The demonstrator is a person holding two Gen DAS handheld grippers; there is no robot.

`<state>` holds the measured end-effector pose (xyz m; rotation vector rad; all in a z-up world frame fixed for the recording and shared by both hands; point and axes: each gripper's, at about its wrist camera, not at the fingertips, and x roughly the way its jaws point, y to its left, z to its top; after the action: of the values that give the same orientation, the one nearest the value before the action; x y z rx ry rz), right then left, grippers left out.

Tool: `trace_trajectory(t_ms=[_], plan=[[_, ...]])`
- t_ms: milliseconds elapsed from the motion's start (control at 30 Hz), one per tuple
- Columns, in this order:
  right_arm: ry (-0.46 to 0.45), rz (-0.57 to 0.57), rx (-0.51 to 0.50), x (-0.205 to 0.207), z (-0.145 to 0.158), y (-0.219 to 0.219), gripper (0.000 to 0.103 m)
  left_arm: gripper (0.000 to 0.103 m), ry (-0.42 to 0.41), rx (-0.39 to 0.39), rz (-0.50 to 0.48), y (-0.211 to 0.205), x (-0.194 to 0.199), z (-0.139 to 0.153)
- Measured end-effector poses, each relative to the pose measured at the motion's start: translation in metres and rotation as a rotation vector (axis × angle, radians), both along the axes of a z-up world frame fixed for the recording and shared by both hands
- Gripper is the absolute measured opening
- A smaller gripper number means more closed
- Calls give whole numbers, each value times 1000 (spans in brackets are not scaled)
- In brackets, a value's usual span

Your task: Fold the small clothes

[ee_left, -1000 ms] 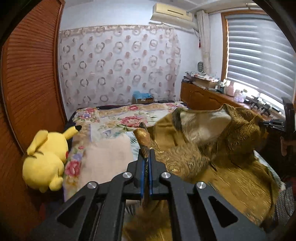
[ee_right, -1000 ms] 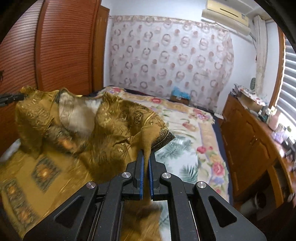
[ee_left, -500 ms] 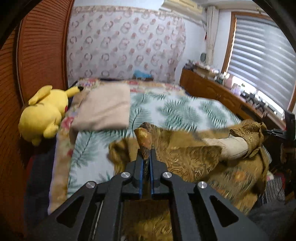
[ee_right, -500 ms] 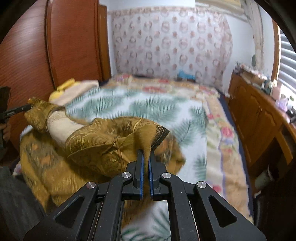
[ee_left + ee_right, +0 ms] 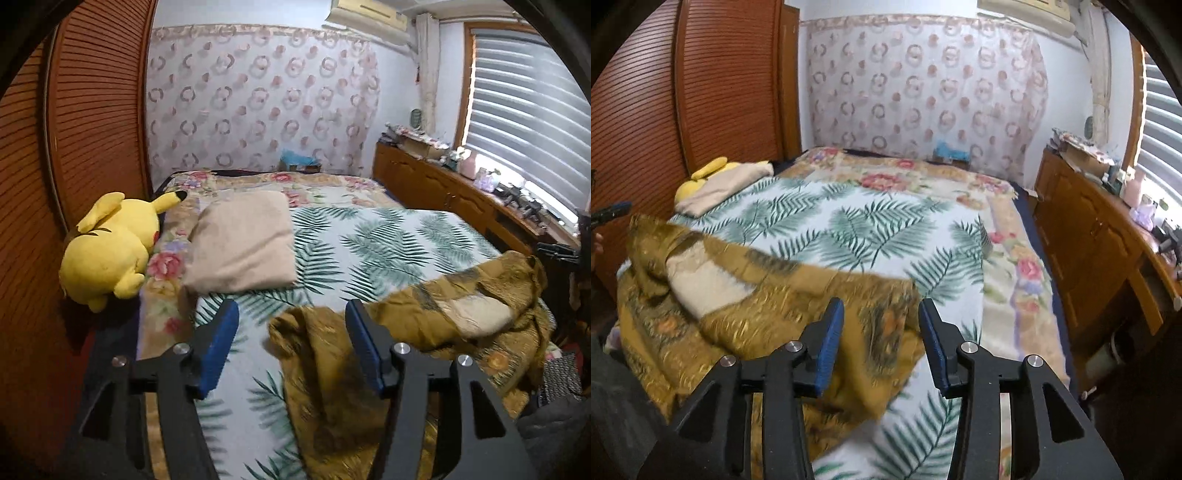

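Both grippers, left gripper and right gripper, have just opened, releasing the mustard-gold patterned fabric garment. Best smooth it flat on the palm-leaf print blanket before regripping.

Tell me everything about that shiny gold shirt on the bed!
The shirt is mustard-gold with a woven, glossy-looking pattern and a pale cream lining showing inside. It lies rumpled, not yet folded flat, across the near edge of the bed, on the leaf-print blanket. Its cloth sits between each open gripper's fingers, left gripper and right gripper, whose jaws have just been opening.
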<state>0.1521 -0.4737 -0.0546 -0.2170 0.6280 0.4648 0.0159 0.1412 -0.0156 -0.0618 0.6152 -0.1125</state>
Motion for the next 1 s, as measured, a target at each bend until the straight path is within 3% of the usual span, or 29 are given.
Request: trace_trajectory(t_ms=[333, 567, 1000], plan=[[62, -21, -34, 62, -28, 21, 50, 59, 131, -14, -21, 6, 60, -41], [141, -40, -61, 81, -59, 25, 54, 59, 220, 10, -65, -11, 63, -70], [180, -82, -73, 89, -72, 17, 69, 59, 252, 10, -65, -14, 64, -80]])
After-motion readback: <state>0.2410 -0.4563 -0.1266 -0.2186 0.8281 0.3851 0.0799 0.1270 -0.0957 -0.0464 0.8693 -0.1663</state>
